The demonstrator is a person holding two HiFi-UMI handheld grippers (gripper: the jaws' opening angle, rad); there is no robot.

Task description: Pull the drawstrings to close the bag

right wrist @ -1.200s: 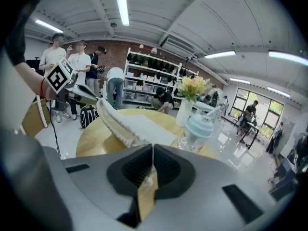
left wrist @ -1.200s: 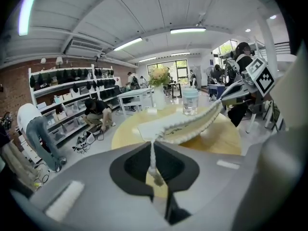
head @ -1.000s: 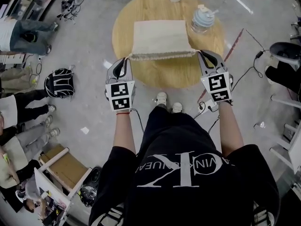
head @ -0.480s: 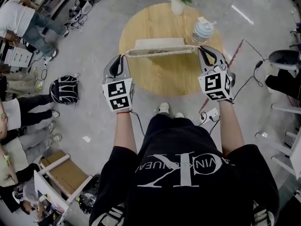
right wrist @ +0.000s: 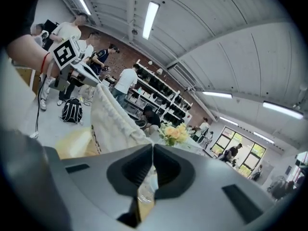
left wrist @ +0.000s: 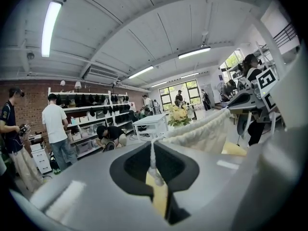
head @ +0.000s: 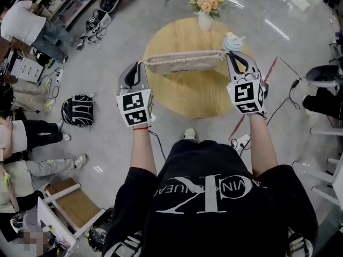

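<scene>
A cream woven drawstring bag point(head: 182, 62) hangs in the air over the round wooden table point(head: 187, 98), stretched between both grippers. My left gripper point(head: 141, 65) is shut on the white drawstring point(left wrist: 153, 154) at the bag's left end. In the left gripper view the cord runs out of the closed jaws point(left wrist: 153, 146) to the bag point(left wrist: 202, 131). My right gripper point(head: 229, 54) is shut at the bag's right end. In the right gripper view its jaws point(right wrist: 152, 150) meet with the bag point(right wrist: 113, 117) just beyond them. The bag's mouth looks gathered and narrow.
A vase of flowers point(head: 205, 7) and a pale blue bottle point(head: 233, 40) stand on the table's far side. Several people and a backpack point(head: 77, 110) are on the floor at the left. A chair point(head: 324, 76) and cables lie to the right.
Both grippers have risen with the bag. It lay flat on the table a second ago and now hangs clear of it between them, its top edge pulled taut.
</scene>
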